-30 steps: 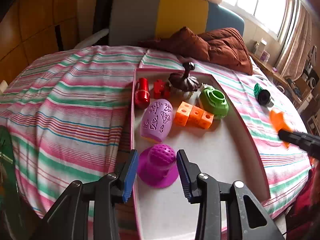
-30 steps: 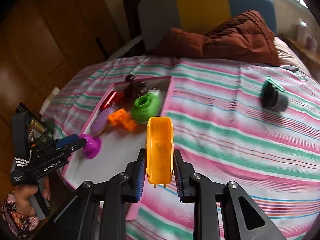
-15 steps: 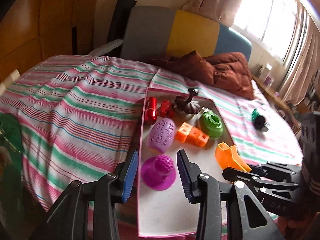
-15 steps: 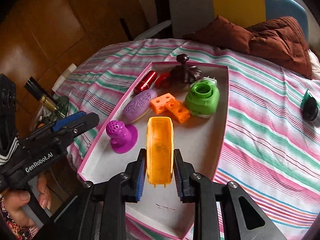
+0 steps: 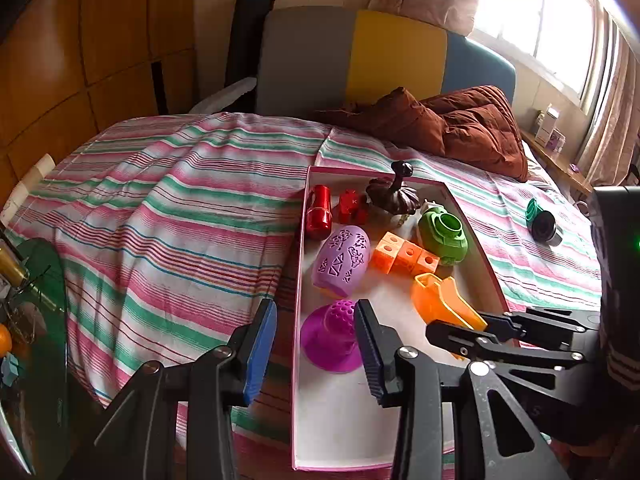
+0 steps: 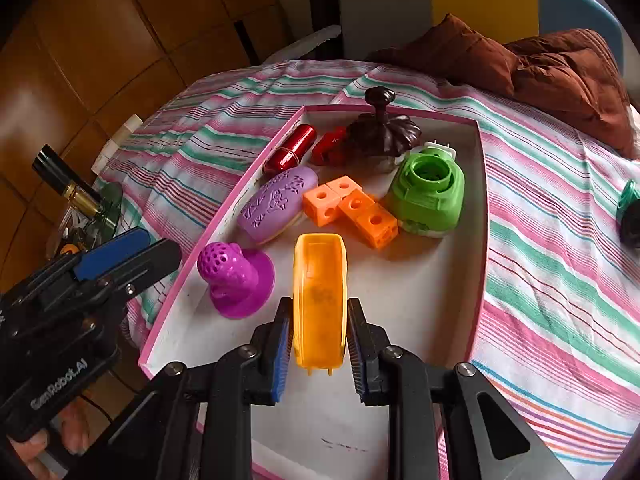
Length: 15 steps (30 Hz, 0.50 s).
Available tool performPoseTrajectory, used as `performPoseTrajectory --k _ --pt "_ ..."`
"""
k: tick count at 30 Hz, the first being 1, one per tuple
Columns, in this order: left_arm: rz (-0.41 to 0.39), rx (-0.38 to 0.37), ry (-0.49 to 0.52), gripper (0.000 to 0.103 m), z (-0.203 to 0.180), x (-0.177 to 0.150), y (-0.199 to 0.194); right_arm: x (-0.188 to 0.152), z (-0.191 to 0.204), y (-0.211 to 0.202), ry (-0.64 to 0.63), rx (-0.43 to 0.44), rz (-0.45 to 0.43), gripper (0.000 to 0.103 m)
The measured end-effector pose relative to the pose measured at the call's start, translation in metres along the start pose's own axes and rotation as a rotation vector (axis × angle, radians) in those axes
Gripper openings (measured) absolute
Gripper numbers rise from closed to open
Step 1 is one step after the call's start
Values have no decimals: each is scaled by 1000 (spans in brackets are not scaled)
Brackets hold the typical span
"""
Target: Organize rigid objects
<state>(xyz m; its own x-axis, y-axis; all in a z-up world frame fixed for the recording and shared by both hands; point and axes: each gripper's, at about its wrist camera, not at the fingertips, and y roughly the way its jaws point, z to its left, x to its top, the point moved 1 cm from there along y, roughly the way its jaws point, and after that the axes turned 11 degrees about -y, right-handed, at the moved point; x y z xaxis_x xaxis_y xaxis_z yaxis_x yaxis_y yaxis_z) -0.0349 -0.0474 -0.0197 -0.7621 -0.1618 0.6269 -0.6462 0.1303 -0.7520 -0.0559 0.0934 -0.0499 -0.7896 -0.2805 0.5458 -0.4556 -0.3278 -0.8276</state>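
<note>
A pink-rimmed white tray (image 5: 298, 280) (image 6: 478, 216) lies on the striped bed. It holds a magenta knob piece (image 5: 332, 336) (image 6: 236, 276), a lilac oval case (image 5: 342, 266) (image 6: 278, 204), orange cubes (image 5: 404, 258) (image 6: 352, 208), a green round piece (image 5: 444, 232) (image 6: 428, 192), a red cylinder (image 5: 319, 216), a small red piece (image 5: 352, 204) and a dark brown knobbed lid (image 5: 394, 196) (image 6: 380, 128). My right gripper (image 6: 319, 332) is shut on an orange scoop-shaped piece (image 6: 319, 292) (image 5: 444, 300), low over the tray's middle. My left gripper (image 5: 314, 344) is open and empty, just in front of the magenta piece.
A dark cylinder with a green cap (image 5: 542, 222) (image 6: 630, 216) lies on the bed right of the tray. A brown quilt (image 5: 460, 128) is bunched at the bed's head. A glass side table with bottles (image 6: 76, 196) stands at the left.
My right gripper has carried the orange piece from over the bedspread to low over the tray's middle. My left gripper has drawn back a little from the magenta piece.
</note>
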Motion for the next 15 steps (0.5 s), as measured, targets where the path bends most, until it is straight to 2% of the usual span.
performPoseTrajectory --k 11,13,15 --pt "-15 -3 -8 40 1 2 -4 6 -7 6 36 -6 -15 27" --pt "-20 -5 -14 40 2 2 -5 4 -11 2 51 1 -30 29" --pt "-22 -8 -17 40 2 2 -5 2 -16 -5 71 -8 -50 37"
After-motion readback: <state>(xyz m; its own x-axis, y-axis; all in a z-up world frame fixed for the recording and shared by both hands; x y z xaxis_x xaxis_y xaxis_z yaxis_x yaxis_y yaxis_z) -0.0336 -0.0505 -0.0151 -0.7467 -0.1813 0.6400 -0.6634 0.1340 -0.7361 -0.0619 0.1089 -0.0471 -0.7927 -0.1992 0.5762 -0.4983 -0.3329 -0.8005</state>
